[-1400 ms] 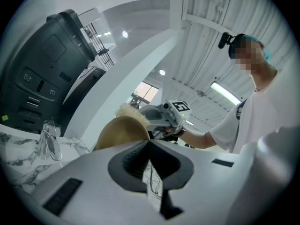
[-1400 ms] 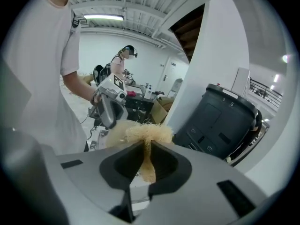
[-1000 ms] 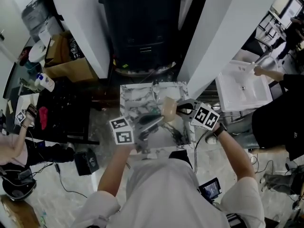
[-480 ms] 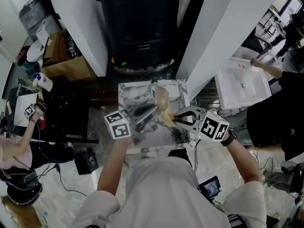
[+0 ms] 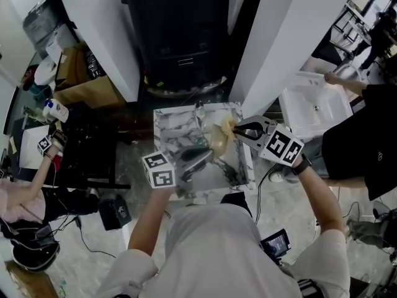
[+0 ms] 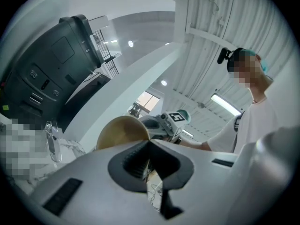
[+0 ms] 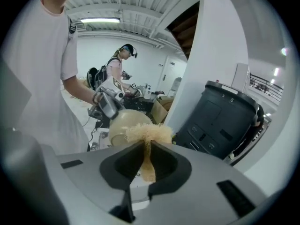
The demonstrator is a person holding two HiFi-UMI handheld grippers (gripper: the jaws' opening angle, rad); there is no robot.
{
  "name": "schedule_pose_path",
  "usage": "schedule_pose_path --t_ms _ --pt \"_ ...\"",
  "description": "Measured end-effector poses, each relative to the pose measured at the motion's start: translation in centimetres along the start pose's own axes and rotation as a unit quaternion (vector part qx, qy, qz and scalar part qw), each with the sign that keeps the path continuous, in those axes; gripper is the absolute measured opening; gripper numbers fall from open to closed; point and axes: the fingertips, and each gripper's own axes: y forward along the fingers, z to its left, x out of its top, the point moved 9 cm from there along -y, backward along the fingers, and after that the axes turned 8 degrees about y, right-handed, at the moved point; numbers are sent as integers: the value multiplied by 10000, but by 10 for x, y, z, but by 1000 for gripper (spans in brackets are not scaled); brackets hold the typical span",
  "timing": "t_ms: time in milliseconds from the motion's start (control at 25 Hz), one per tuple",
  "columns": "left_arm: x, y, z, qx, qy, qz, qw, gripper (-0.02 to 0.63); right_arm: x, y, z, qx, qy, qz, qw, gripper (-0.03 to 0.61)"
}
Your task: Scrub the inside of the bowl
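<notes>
Steadying the bowl (image 6: 123, 130) by its rim, pinched in the closed fingers of the left gripper (image 6: 149, 145), sweep the scrubber (image 7: 147, 134), clamped tight by the right gripper (image 7: 145, 149) just beside the bowl, firmly round its inside.

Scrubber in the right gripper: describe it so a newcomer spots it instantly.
Below the black bin sits a marble-patterned basin. Above its right side, the right gripper pinches the scrubber, a frayed straw-coloured fibre tuft, unlike the smooth tan bowl beside it.
</notes>
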Motion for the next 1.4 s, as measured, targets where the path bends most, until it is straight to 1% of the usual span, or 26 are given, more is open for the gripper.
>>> schedule_pose_path --t_ms 80,160,280,440,560,680,800,880,960,1080,1160,1280,1400 --pt "2 -1 -6 -30 -19 -56 10000 17 -15 5 -6 -83 195 118 9997 49" --pt "7 0 -9 -77 -80 -229 9997 17 -30 11 -7 -90 367 244 9990 49" --pt "17 2 -9 -122 -152 -490 9986 17 -45 21 5 138 533 360 9978 49" --pt "24 5 0 3 -149 -621 9980 17 -42 32 35 655 296 430 9965 49" --pt "25 7 4 109 -175 -647 9977 17 -28 21 51 777 116 376 9962 48" --pt "27 5 8 217 -152 -635 9976 17 -16 0 55 698 0 234 9973 48" --pt "26 3 12 314 -89 -489 9983 17 -4 -20 55 613 -170 79 9979 48" --pt "21 2 11 254 -95 -364 9990 17 3 -27 53 389 -461 74 9982 46" --pt "14 0 8 192 -153 -294 9993 17 8 -29 46 164 -588 33 9981 46" --pt "5 -3 5 132 -242 -213 9994 17 13 -28 33 -103 -407 -187 9989 46" --pt "2 -1 1 -5 -281 -199 9994 17 12 -25 24 -242 -310 -219 9990 46" --pt "2 1 -7 -223 -380 -326 9985 17 -3 -11 7 -389 -63 -44 9992 46" --pt "5 0 -10 -341 -598 -643 9956 17 -27 4 -1 -397 259 293 9984 46"
